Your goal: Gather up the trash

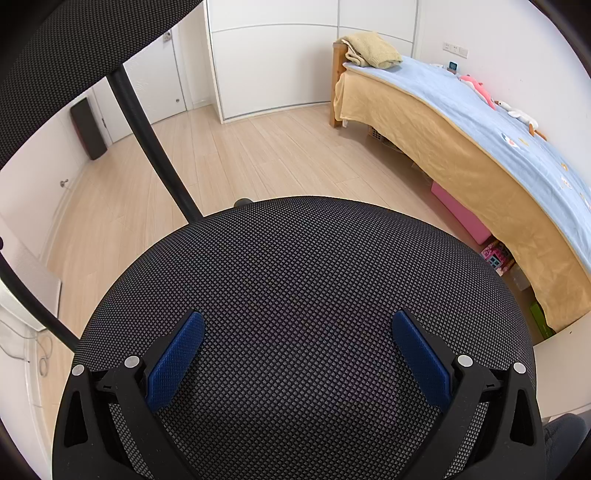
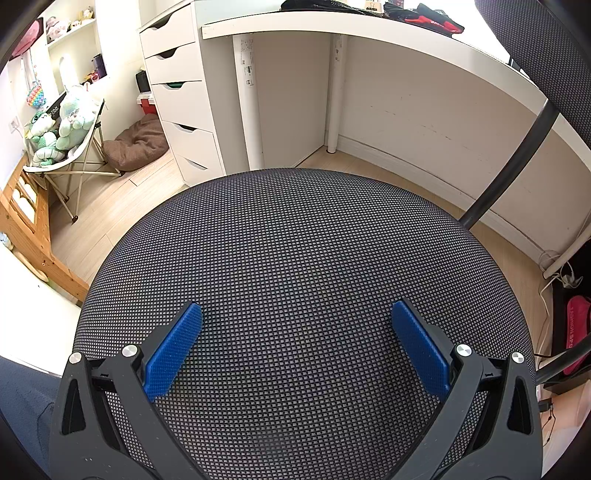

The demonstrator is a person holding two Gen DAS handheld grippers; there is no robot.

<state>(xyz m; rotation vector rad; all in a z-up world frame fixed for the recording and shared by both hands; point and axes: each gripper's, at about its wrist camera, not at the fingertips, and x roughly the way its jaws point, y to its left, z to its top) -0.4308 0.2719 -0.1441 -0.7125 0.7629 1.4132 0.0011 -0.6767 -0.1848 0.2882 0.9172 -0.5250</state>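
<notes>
**Both grippers wait over the chair seat**

The left gripper and right gripper hang spread wide above the black mesh office chair seat, holding nothing. The bed lies at two o'clock (left view). No trash shows in either view.

A black mesh chair seat fills the foreground, its backrest rising on a black post. A bed with a blue blanket stands on the wood floor. Opposite: a white surface, drawers, a brown cushion and plush toys on a folding chair.
</notes>
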